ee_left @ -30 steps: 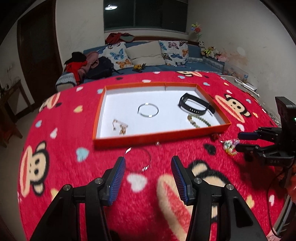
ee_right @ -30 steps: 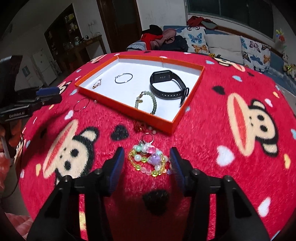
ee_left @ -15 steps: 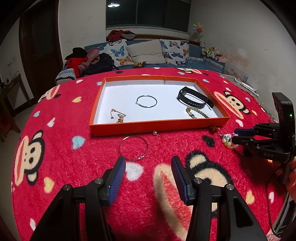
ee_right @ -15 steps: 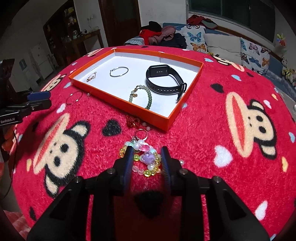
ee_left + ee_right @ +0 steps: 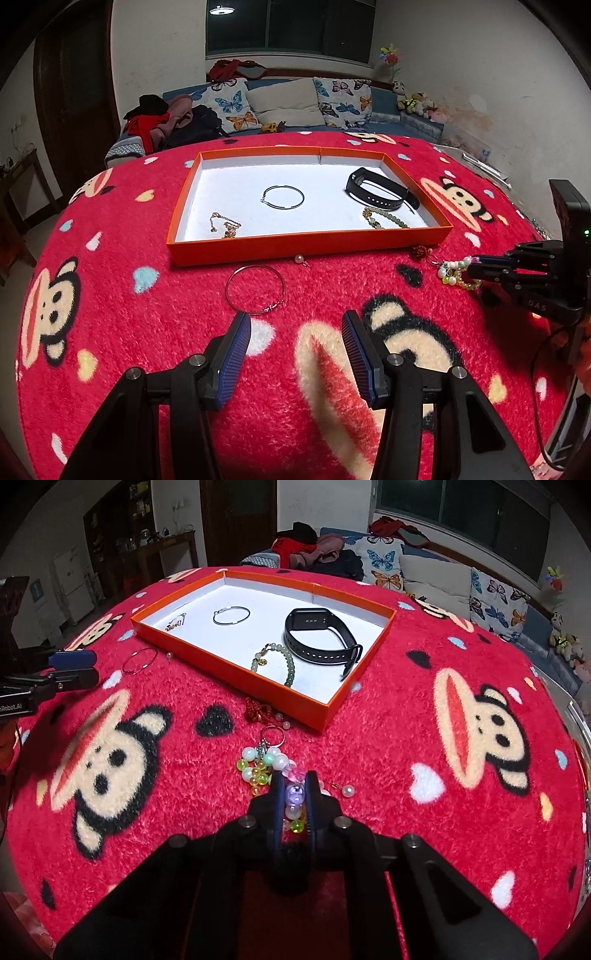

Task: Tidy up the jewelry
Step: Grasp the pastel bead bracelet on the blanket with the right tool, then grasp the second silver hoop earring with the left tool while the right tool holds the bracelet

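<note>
The left gripper (image 5: 295,332) hangs over the red monkey-print blanket (image 5: 110,332) with its blue fingers (image 5: 236,347) spread and nothing between them. Just beyond the left fingertip lies a thin wire bangle (image 5: 255,290), flat on the pile and apart from the pad; the spread looks set to straddle one side of that ring, so this hand seems to be waiting its turn. Further out along the same line sits the orange tray (image 5: 306,245), where sorted pieces already rest: a gold chain (image 5: 224,225), a silver hoop (image 5: 283,197), a black fitness band (image 5: 380,194) and a green bead bracelet (image 5: 386,218). A single pearl bead (image 5: 300,259) lies just outside the tray's near wall.

Moving right, the right gripper (image 5: 294,794) has its jaws just drawn in on the colourful bead bracelet (image 5: 266,764), pinching a purple bead between the pads while the rest of the strand and its key ring (image 5: 272,735) trail forward past the fingertips onto the blanket. Gripping one stout bead gives a firm hold for carrying the strand to the tray. A loose pearl (image 5: 348,791) sits just right of the fingers, and a small red charm (image 5: 255,710) lies ahead, near the tray wall; what it is I cannot quite tell.
</note>
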